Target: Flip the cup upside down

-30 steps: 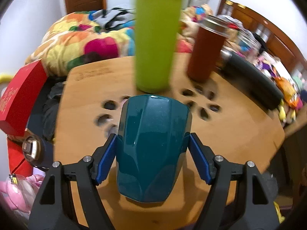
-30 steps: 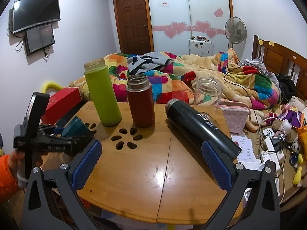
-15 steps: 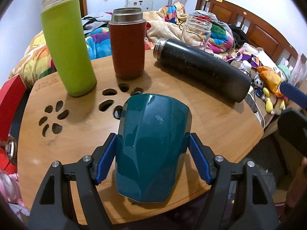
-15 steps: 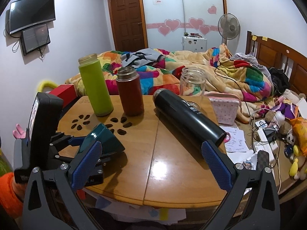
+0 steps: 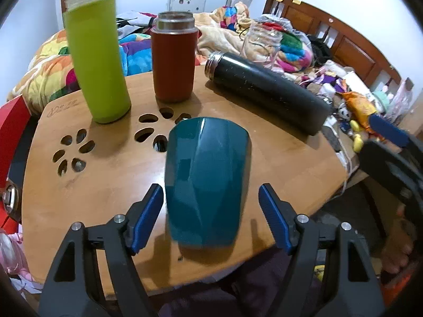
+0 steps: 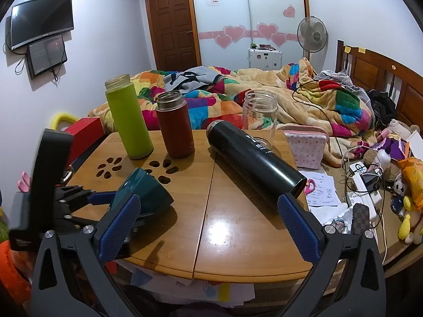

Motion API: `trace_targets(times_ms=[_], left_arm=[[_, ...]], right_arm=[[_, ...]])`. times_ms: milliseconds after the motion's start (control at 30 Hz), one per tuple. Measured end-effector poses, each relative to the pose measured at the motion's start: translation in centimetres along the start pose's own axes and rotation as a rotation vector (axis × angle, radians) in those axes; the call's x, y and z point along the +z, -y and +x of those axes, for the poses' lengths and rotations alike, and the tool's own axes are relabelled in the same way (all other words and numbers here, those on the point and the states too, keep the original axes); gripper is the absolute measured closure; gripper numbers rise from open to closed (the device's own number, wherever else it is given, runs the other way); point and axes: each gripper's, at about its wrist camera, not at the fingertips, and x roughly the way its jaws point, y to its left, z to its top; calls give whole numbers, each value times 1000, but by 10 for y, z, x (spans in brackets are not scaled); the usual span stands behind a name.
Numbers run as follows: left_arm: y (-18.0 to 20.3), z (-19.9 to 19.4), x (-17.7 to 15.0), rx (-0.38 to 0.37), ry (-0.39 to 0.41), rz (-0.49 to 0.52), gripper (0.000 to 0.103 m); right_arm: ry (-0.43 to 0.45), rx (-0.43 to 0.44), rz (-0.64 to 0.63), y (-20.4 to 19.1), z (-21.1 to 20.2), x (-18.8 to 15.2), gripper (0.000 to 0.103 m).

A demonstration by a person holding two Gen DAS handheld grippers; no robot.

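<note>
A dark teal cup [image 5: 208,182] rests on the round wooden table [image 5: 285,166], tilted with its narrow base pointing away from me. In the right wrist view the teal cup [image 6: 148,190] sits near the table's left front edge. My left gripper [image 5: 211,211] is open, its blue pads [image 5: 146,218] on either side of the cup with small gaps. My right gripper [image 6: 208,227] is open and empty above the front of the table.
A tall green bottle [image 5: 96,58] and a red-brown flask [image 5: 174,58] stand at the back. A black flask [image 5: 267,89] lies on its side at the right, a glass jar [image 6: 260,113] behind it. Paw-shaped holes [image 5: 76,150] pierce the table. A cluttered bed lies beyond.
My left gripper has opened and let go of the teal cup, which now rests on the table. The left view has swung further right over the table.
</note>
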Motion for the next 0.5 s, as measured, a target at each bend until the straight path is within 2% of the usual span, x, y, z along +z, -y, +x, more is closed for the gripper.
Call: trace_targets(times_ms=[200,400,500], left_arm=[[-24,-52,-19,5,77,-37,29],[-57,-86,-32,140,146,-86,29],[-71,-92,-34,168,161,-110,29]], right_arm=[[-47,41,28,-11,8,-10,0],[-99,95,46,-42,30,-24,0],[-146,123,59,-62,49,-30,0]])
